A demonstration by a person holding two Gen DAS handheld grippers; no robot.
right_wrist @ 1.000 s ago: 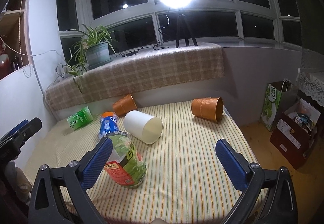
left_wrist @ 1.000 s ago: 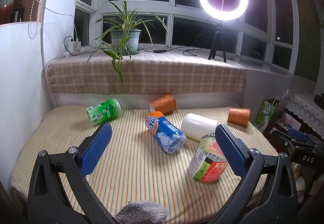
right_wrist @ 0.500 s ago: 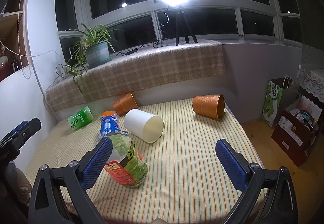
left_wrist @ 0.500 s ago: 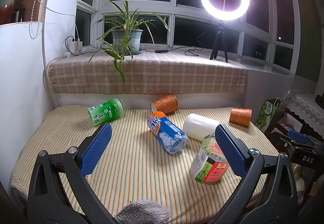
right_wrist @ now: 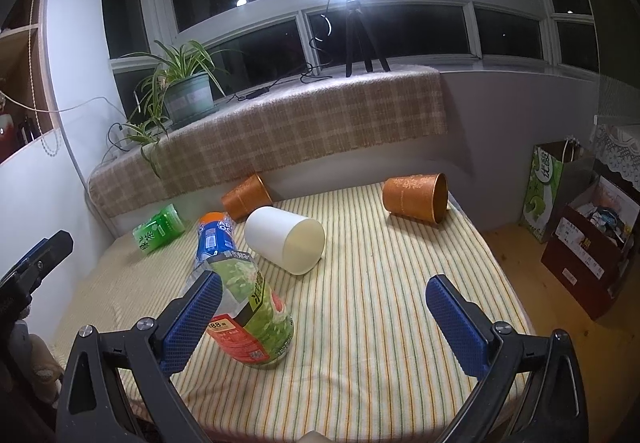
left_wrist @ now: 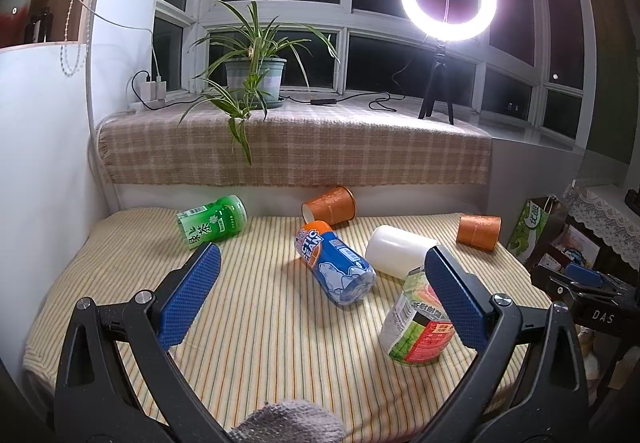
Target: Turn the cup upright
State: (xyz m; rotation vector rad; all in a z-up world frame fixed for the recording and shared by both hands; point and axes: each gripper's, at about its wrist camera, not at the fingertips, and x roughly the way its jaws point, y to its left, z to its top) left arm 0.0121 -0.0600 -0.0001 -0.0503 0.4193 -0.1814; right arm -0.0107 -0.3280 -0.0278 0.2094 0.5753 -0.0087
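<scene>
Both claws hang spread wide over the striped bed, nothing between their blue pads: the left claw (left_wrist: pixel 320 295) looks across the clutter, the right claw (right_wrist: pixel 322 317) sits low at the near edge. Which cup is the target? Several lie tipped over. The white cup (right_wrist: pixel 285 240) lies on its side mid-bed, mouth or base toward the right camera; the flat pale face is hard to read. One orange cup (right_wrist: pixel 416 197) lies alone at the far right with its open mouth facing right, and a second orange cup (left_wrist: pixel 329 204) lies at the back against the ledge. I'd judge these to be light, thin-walled paper or plastic, so they will roll on the soft bedding and dent under a hard squeeze. Best hold looks like a gentle pinch across the wall near the stiffer rim, then a turn of the wrist. Watch the green-and-red bottle (right_wrist: pixel 250 317) just beside the right claw's left finger, and the blue bottle (left_wrist: pixel 335 267), both easily nudged.
</scene>
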